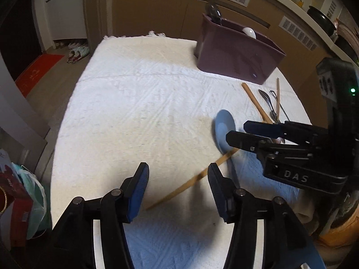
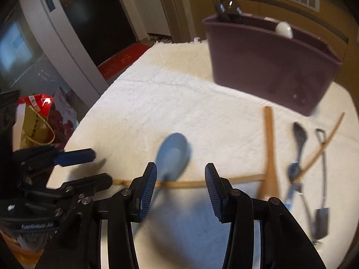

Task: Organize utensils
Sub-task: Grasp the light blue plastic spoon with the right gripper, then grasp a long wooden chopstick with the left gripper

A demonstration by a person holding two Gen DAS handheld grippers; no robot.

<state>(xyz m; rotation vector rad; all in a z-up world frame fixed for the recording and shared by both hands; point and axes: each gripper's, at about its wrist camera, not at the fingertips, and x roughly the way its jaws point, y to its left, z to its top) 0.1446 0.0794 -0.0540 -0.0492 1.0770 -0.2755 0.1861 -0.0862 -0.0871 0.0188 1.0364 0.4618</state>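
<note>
Here the worktop [image 1: 134, 112], under a white cloth, carries a purple bin [image 1: 235, 53] holding a dark utensil [image 1: 214, 12] and a white spoon [image 1: 249, 32]. Near it lie a blue spoon [image 2: 172, 152], crossed by a chopstick [image 2: 235, 179], a wooden spatula [image 2: 270, 152] and metal cutlery [image 2: 298, 148]. Both the left claw [image 1: 178, 174] and the right claw [image 2: 180, 174] gape wide, gripping nothing. Only the right wrist view shows a small shovel-shaped spoon [image 2: 322, 215].
</note>
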